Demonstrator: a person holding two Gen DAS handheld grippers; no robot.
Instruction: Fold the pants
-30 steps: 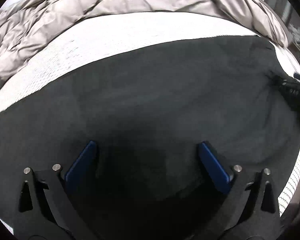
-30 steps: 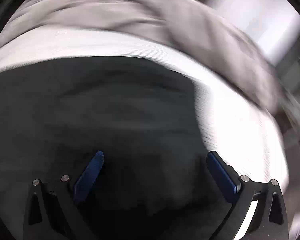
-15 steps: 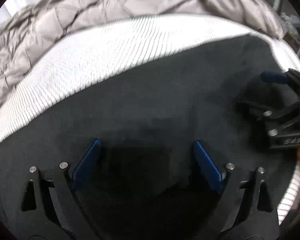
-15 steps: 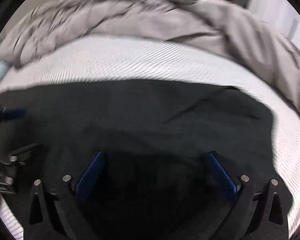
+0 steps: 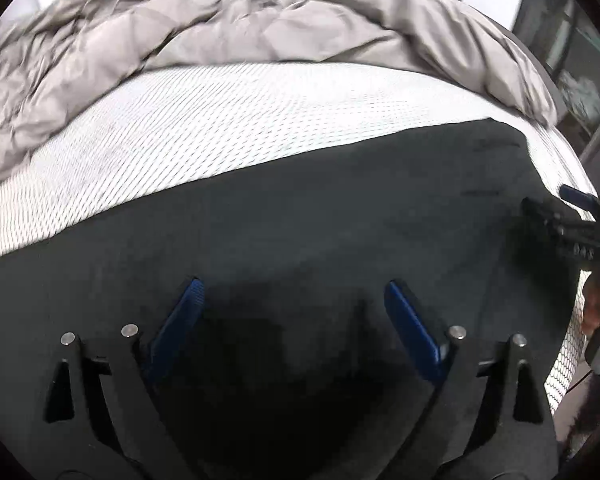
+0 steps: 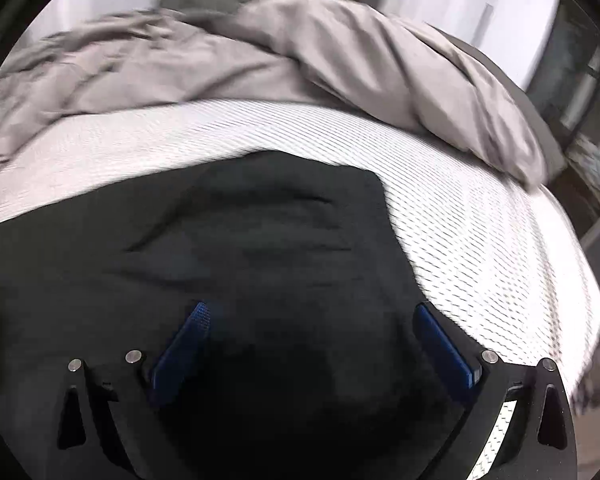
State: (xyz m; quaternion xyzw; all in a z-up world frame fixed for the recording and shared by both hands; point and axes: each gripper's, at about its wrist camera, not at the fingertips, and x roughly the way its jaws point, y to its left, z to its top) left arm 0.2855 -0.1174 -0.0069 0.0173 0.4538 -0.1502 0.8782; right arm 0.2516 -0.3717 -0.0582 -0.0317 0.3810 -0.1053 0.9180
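Over the pants on the bed, both hand-held grippers, left and right, hung released between folds; next likely needed an edge grasp.

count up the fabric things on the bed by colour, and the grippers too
dark pants: 1
grey quilted duvet: 1
white mesh mattress cover: 1
grippers with blue pads: 2, the left gripper and the right gripper, both open over the pants
total: 5
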